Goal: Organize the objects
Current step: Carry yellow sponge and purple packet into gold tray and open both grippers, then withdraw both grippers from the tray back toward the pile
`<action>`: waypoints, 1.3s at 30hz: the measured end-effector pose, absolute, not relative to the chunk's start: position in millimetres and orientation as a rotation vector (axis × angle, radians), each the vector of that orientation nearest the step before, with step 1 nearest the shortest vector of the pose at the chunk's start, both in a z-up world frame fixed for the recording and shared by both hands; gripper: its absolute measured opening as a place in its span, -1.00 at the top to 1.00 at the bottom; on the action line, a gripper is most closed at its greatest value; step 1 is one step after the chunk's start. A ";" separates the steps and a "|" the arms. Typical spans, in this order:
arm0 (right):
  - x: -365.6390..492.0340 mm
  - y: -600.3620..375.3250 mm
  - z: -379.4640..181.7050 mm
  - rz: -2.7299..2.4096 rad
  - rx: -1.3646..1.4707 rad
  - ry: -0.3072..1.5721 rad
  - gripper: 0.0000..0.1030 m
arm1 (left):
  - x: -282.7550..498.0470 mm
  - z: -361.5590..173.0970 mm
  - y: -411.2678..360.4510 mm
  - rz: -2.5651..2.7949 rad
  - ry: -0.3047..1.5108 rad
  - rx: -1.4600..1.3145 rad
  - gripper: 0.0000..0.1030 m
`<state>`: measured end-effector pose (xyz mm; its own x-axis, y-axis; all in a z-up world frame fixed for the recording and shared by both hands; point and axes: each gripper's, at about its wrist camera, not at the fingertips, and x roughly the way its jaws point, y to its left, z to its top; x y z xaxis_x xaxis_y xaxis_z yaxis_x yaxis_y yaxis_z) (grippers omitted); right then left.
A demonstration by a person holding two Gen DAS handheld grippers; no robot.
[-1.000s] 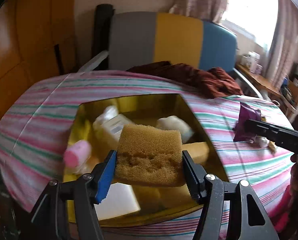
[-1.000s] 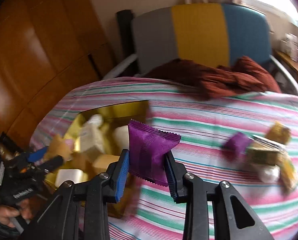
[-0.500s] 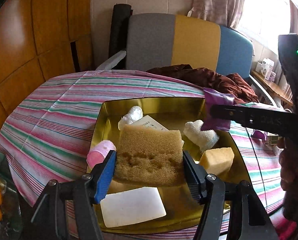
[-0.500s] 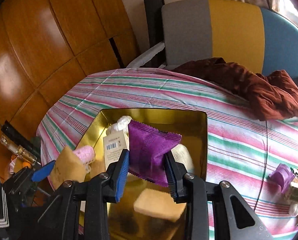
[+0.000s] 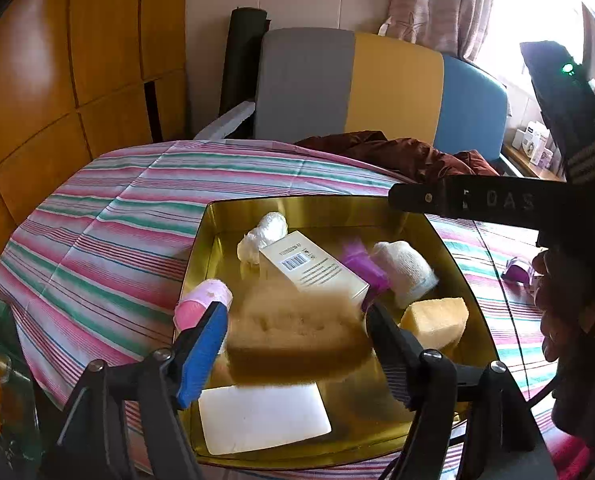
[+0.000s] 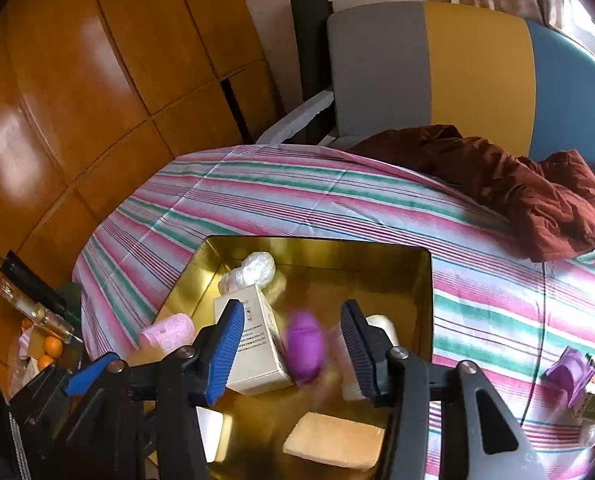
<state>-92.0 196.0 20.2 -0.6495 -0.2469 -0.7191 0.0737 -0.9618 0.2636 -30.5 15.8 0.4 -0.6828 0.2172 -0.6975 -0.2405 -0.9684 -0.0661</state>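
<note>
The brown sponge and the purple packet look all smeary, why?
Left wrist view: the brown sponge is blurred between open fingers, apparently dropping into the gold tin. Right wrist view: the purple packet smears the same way. Both lenses bend straight edges.

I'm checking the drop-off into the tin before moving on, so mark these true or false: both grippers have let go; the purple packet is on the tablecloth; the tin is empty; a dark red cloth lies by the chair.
1. Both grippers have let go. True: the left gripper and right gripper have just been opening; brown sponge and purple packet sit loose, blurred.
2. That packet is on the tablecloth. False: it is inside the gold tin.
3. The tin is empty. False: it holds a barcoded box and more.
4. A dark red cloth lies by the chair. True.
</note>
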 end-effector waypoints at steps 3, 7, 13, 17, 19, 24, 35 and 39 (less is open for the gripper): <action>-85.6 197.9 17.6 -2.687 1.224 -0.337 0.02 | -30.4 1.5 13.6 2.681 0.040 -1.097 -0.44; -71.3 200.3 10.9 -2.711 1.246 -0.367 -0.11 | -28.8 1.1 12.4 2.681 0.021 -1.101 -0.52; -52.0 198.1 7.9 -2.790 1.257 -0.313 -0.42 | -24.0 1.0 13.0 2.679 0.018 -1.100 -0.55; -37.9 196.2 11.2 -2.864 1.239 -0.256 -0.61 | -18.9 4.1 11.8 2.695 0.017 -1.076 -0.61; -29.8 194.9 12.3 -2.905 1.231 -0.224 -0.63 | -15.5 6.6 11.3 2.710 0.013 -1.056 -0.65; -14.0 195.1 11.3 -2.967 1.221 -0.187 -0.64 | -7.5 12.0 11.4 2.734 0.036 -1.014 -0.74; 27.1 190.0 27.3 -3.209 1.011 0.022 -0.64 | 6.4 19.0 17.2 2.782 0.092 -0.976 -0.82; 29.0 197.6 19.9 -3.126 1.068 -0.133 -0.64 | 9.6 21.3 20.0 2.789 0.111 -0.963 -0.85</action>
<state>29.0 197.6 19.9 -0.7790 0.1294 -0.6135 -0.1811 -0.9832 0.0225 9.7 20.0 21.3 -0.7713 0.1527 -0.6178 -0.2014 -0.9795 0.0093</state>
